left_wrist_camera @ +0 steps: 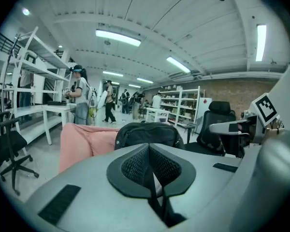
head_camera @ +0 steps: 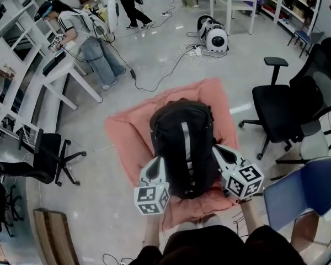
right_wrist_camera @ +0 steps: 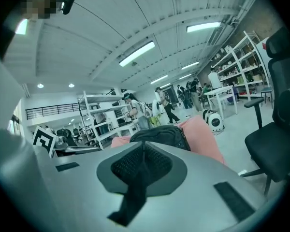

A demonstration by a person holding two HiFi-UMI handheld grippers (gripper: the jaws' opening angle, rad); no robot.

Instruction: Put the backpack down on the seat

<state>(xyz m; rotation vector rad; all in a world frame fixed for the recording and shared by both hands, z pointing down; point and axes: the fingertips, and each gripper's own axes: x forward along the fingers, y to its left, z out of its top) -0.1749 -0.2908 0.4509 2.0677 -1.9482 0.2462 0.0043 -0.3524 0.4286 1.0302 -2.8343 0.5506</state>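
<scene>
Seat (head_camera: pixel 121 131), a broad pink cushion on the floor, spreads ahead of both grippers and runs on under them toward the person. In the left gripper view its pink edge (left_wrist_camera: pixel 79 141) shows ahead and to the left of the jaws. In the right gripper view it (right_wrist_camera: pixel 203 134) shows ahead and to the right.

Lengthwise over the seat lies the black backpack (head_camera: pixel 182 142), its near end between the two grippers and its bulk straight ahead of each pair of jaws (left_wrist_camera: pixel 147 134) (right_wrist_camera: pixel 159 135). Whether its full weight is down on the cushion cannot be told.

A black office chair (head_camera: pixel 276 112) stands well to the right of the right gripper, with a blue chair (head_camera: pixel 309 189) nearer on that side. Another black chair (head_camera: pixel 47 156) sits well to the left of the left gripper.

The left gripper (head_camera: pixel 157 163) (left_wrist_camera: pixel 149 166) touches the backpack's near left corner. Its jaws are pressed together on a black strap (left_wrist_camera: pixel 157 197) that hangs out below the pads.

The right gripper (head_camera: pixel 218 150) (right_wrist_camera: pixel 144 163), at the near right corner, is likewise clamped closed on a dark strap (right_wrist_camera: pixel 130 197) trailing down from between its pads.
</scene>
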